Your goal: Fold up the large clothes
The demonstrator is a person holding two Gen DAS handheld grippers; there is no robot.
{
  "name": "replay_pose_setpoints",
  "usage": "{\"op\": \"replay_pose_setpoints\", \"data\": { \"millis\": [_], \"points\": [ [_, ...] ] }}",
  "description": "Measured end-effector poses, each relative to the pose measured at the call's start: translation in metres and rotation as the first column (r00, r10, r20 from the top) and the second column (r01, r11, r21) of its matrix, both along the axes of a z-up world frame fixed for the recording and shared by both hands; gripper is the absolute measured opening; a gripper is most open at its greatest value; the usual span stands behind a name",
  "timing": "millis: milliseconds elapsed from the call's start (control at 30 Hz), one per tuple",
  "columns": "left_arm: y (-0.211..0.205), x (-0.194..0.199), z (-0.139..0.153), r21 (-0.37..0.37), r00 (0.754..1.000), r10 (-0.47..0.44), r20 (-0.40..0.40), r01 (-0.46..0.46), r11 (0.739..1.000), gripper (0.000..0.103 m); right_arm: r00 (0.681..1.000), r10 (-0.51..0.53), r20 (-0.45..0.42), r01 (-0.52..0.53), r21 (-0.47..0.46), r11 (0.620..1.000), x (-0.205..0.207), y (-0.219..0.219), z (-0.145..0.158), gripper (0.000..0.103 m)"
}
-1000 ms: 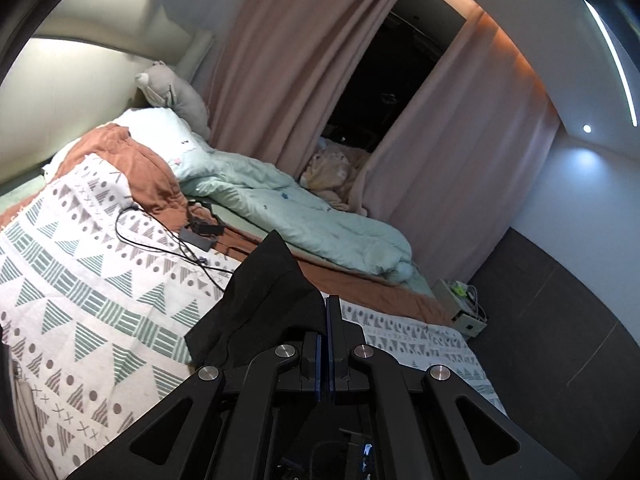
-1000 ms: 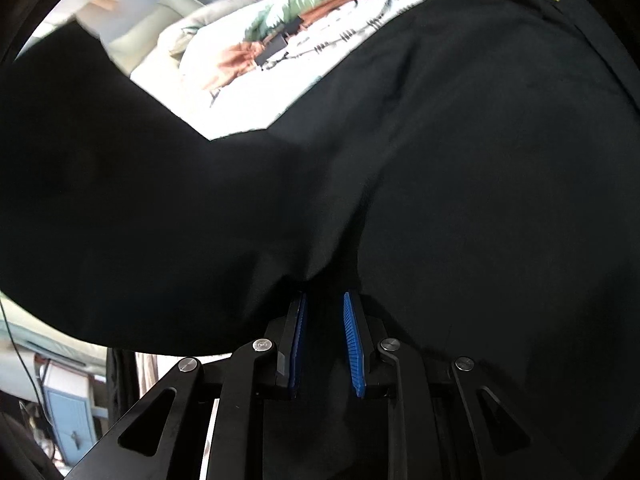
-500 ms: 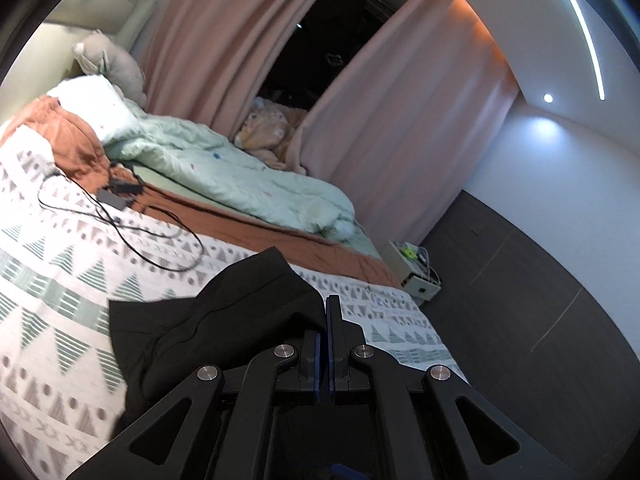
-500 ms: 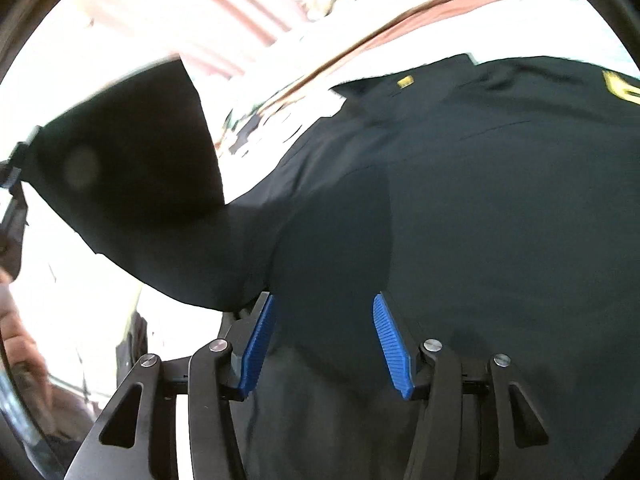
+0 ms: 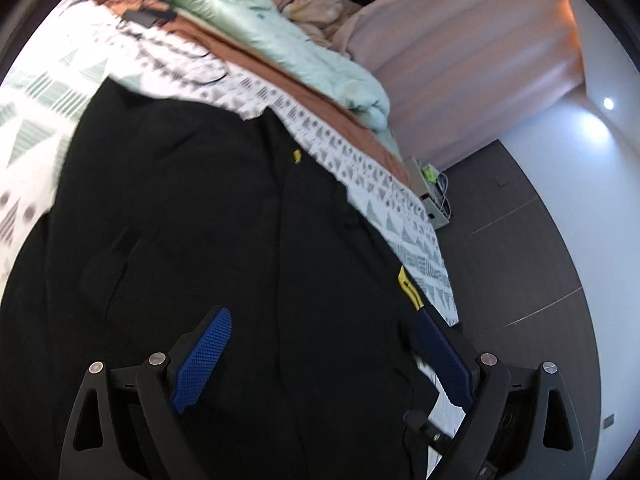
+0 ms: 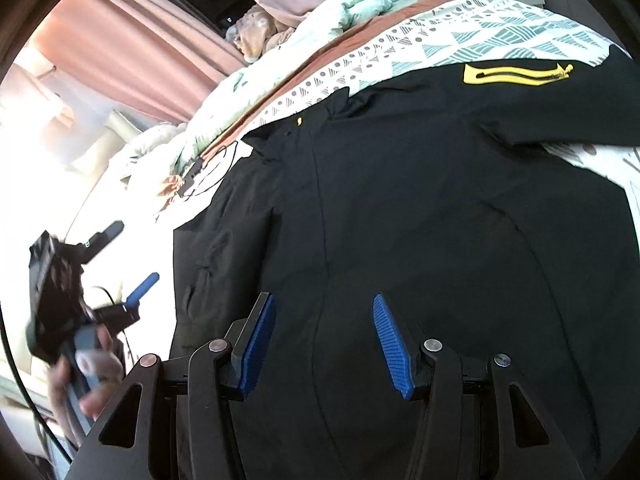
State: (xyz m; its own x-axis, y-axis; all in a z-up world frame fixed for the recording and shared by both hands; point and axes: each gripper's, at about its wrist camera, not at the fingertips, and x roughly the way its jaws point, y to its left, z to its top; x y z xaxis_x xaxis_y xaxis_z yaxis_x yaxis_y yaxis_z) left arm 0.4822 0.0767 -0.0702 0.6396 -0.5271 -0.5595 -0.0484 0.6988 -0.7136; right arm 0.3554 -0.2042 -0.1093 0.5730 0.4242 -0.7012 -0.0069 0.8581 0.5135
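Both grippers are black linkage frames with silver screws. Their jaws carry ribbed blue pads.

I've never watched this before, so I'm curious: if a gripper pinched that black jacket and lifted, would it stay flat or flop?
Probably flop: the jacket lies limp on the bedspread, with soft creases. Its smooth fabric may slip from a light pinch. The yellow zipper looks like its only stiffer part.
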Motion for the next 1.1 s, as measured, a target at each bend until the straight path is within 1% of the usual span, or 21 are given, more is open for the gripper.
{"op": "replay_pose_setpoints", "data": {
  "millis": [67, 133, 233, 333, 400, 567, 600, 733, 800, 833, 900, 1000, 1067, 1100],
  "points": [
    [0.009, -0.015, -0.001, 0.005, 1.000, 0.011, 0.001, -0.011, 1.000, 0.093, 1.000, 0.024, 0.007, -0.024, -0.002, 1.000, 0.001, 0.012, -0.001, 0.052],
    [0.027, -0.033, 0.005, 0.012, 0.999, 0.031, 0.019, -0.032, 0.999, 0.093, 0.999, 0.052, 0.013, -0.052, -0.004, 0.999, 0.003, 0.029, -0.001, 0.052],
    [0.053, -0.056, 0.014, 0.061, 0.995, 0.085, 0.042, -0.088, 0.994, 0.093, 0.995, 0.096, 0.025, -0.096, -0.006, 0.995, 0.007, 0.054, 0.000, 0.052],
    [0.083, -0.081, 0.024, 0.125, 0.986, 0.156, 0.055, -0.161, 0.979, 0.093, 0.988, 0.152, 0.037, -0.151, -0.028, 0.988, 0.012, 0.089, 0.002, 0.052],
    [0.098, -0.095, 0.025, 0.151, 0.979, 0.194, 0.058, -0.201, 0.968, 0.093, 0.982, 0.184, 0.042, -0.182, -0.035, 0.983, 0.015, 0.110, 0.000, 0.052],
    [0.136, -0.121, 0.021, 0.177, 0.968, 0.248, 0.047, -0.252, 0.951, 0.093, 0.962, 0.270, 0.035, -0.267, -0.077, 0.961, 0.025, 0.164, -0.002, 0.052],
    [0.143, -0.128, 0.021, 0.183, 0.963, 0.264, 0.048, -0.268, 0.946, 0.093, 0.958, 0.283, 0.033, -0.280, -0.089, 0.956, 0.021, 0.170, -0.003, 0.052],
    [0.170, -0.150, 0.011, 0.186, 0.946, 0.323, 0.035, -0.324, 0.928, 0.093, 0.933, 0.361, 0.010, -0.353, -0.183, 0.918, 0.028, 0.219, -0.009, 0.052],
    [0.182, -0.158, 0.007, 0.182, 0.939, 0.343, 0.025, -0.342, 0.922, 0.093, 0.925, 0.380, -0.009, -0.372, -0.230, 0.899, 0.033, 0.236, -0.013, 0.052],
    [0.188, -0.163, 0.003, 0.182, 0.936, 0.351, 0.020, -0.349, 0.919, 0.093, 0.919, 0.394, -0.027, -0.386, -0.264, 0.884, 0.038, 0.249, -0.018, 0.052],
    [0.198, -0.171, -0.001, 0.189, 0.932, 0.362, 0.008, -0.357, 0.915, 0.093, 0.908, 0.416, -0.040, -0.408, -0.304, 0.861, 0.038, 0.261, -0.021, 0.052],
    [0.210, -0.180, -0.008, 0.201, 0.924, 0.383, -0.002, -0.375, 0.905, 0.093, 0.885, 0.463, -0.056, -0.447, -0.386, 0.807, 0.044, 0.285, -0.029, 0.052],
    [0.216, -0.185, -0.011, 0.204, 0.919, 0.393, -0.008, -0.383, 0.901, 0.093, 0.876, 0.477, -0.071, -0.459, -0.428, 0.779, 0.047, 0.295, -0.036, 0.053],
    [0.219, -0.188, -0.012, 0.206, 0.917, 0.398, -0.011, -0.387, 0.899, 0.093, 0.873, 0.481, -0.082, -0.461, -0.461, 0.758, 0.050, 0.298, -0.041, 0.053]
  ]
}}
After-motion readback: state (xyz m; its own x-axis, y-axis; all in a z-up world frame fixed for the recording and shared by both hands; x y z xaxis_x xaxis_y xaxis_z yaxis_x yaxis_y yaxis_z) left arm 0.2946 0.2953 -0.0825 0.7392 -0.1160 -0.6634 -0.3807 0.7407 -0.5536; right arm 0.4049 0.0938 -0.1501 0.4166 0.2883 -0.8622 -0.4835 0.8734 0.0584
